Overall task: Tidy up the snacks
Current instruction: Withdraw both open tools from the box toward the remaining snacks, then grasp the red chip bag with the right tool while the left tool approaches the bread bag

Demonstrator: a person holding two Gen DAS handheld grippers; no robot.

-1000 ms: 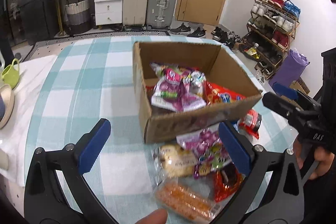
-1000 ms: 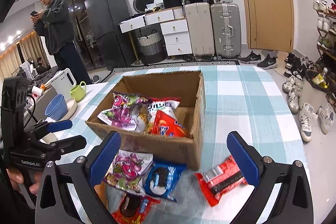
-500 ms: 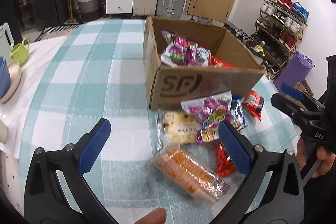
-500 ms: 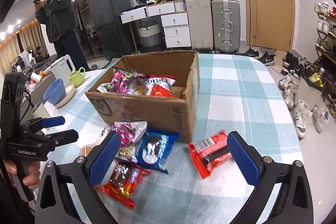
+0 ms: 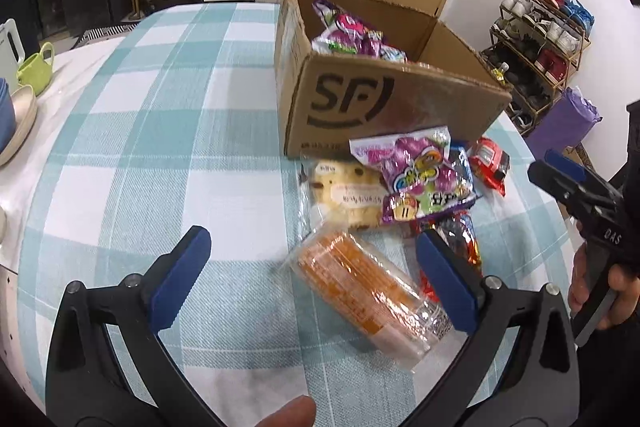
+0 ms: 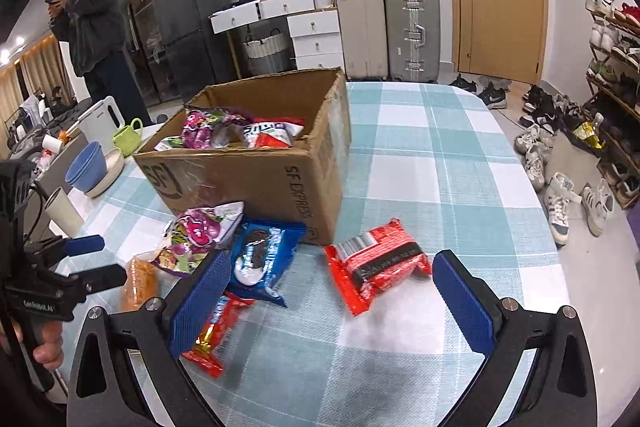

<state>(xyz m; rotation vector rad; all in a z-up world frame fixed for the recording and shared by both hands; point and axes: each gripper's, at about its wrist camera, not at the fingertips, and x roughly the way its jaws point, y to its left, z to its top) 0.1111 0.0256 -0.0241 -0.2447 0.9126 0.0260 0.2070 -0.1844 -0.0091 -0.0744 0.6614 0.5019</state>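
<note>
A cardboard SF box (image 5: 372, 95) (image 6: 280, 167) holds several snack bags. In front of it on the checked cloth lie an orange cracker pack (image 5: 360, 291), a yellow bun pack (image 5: 344, 195), a purple candy bag (image 5: 416, 179) (image 6: 196, 235), a blue Oreo bag (image 6: 260, 259), a red wafer pack (image 6: 376, 263) (image 5: 488, 163) and a red-orange wrapper (image 6: 212, 335). My left gripper (image 5: 316, 279) is open, low over the cracker pack. My right gripper (image 6: 332, 295) is open, low near the red wafer pack.
Blue bowls (image 6: 86, 167), a green mug (image 6: 126, 141), a white cup (image 6: 60, 211) and a kettle (image 6: 102, 117) stand at the table's left end. A person (image 6: 96, 39) stands behind. Suitcases, drawers and a shoe rack (image 6: 612, 75) lie beyond the table edge.
Both grippers have pulled back from the box and dropped lower toward the loose snacks in front of it. Both stay open. The snacks have not moved.
</note>
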